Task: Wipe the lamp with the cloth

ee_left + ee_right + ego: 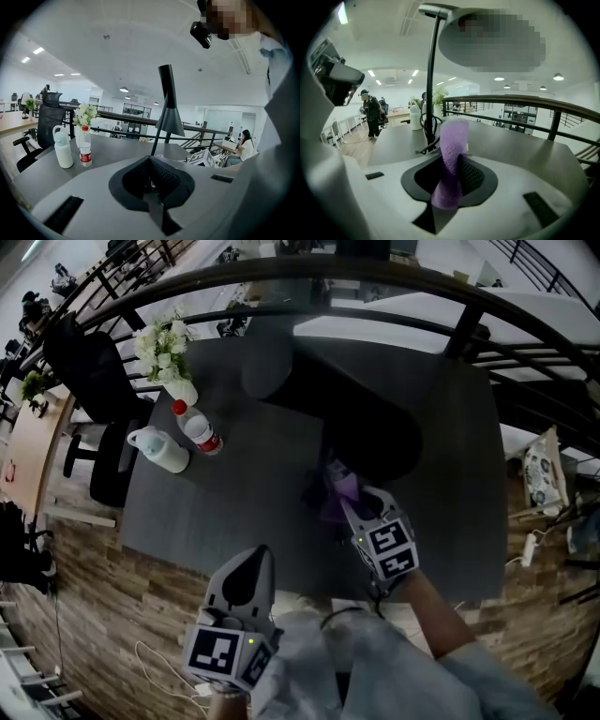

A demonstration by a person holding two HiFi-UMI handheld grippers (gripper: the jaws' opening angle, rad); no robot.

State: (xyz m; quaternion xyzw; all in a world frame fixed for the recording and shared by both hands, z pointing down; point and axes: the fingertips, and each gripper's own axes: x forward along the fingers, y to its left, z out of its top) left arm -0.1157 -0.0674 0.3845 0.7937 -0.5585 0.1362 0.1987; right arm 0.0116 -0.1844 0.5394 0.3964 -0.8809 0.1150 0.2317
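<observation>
A dark grey table (234, 493) stands on a wood-plank floor (94, 577) beside a curved black railing (501, 97) in an open office. It carries one black cone-shaded lamp (169, 112), one red-capped clear plastic bottle (199, 432), one white lidded jug (161, 448) and one vase of white flowers (167, 357). There are two grippers: the right hand-held gripper (454, 171) pinches the single purple cloth (451, 150) over the table near the lamp's stem, while the left hand-held gripper (152, 180) is pressed together on nothing, off the table's near edge.

The left gripper (253, 563) and right gripper (352, 498) are pale grey moulded shells with black ribbed fingers (165, 175) in a dark recess. Each bears a white cube (225, 652) with black square markers and a small green light. The sleeves (412, 662) are pale grey.
</observation>
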